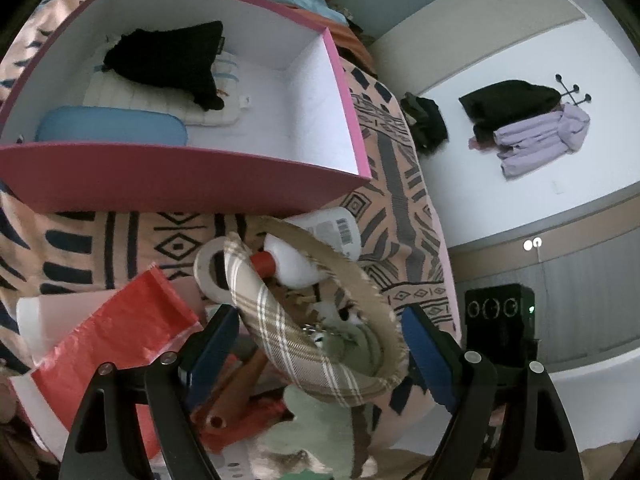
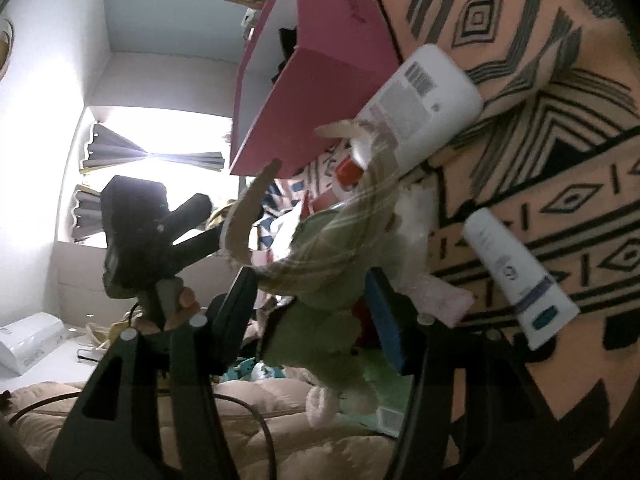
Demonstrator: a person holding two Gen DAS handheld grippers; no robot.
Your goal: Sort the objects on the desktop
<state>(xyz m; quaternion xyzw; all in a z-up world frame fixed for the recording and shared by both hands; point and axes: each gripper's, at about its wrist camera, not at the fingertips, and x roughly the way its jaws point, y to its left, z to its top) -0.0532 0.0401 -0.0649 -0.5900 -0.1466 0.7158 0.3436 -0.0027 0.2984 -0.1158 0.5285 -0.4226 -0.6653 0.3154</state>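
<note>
My left gripper [image 1: 316, 344] is open around a beige plaid cloth strip [image 1: 280, 332] that arcs over a pile on the patterned tablecloth. My right gripper [image 2: 312, 300] is open around a green plush toy [image 2: 320, 320]; the plaid strip [image 2: 280, 268] drapes over it. A white bottle with a red cap [image 1: 316, 240] lies behind the pile and also shows in the right wrist view [image 2: 420, 100]. The pink box [image 1: 180, 184] stands beyond, holding a black cloth [image 1: 168, 60], a white quilted pad and a blue case [image 1: 108, 128].
A red plastic bag [image 1: 112, 332], a white tape ring [image 1: 212, 276] and a brown tube [image 1: 240, 388] lie in the pile. A white tube [image 2: 516, 276] lies on the tablecloth [image 2: 560, 140] at the right. The other gripper's body [image 2: 136, 240] is at the left.
</note>
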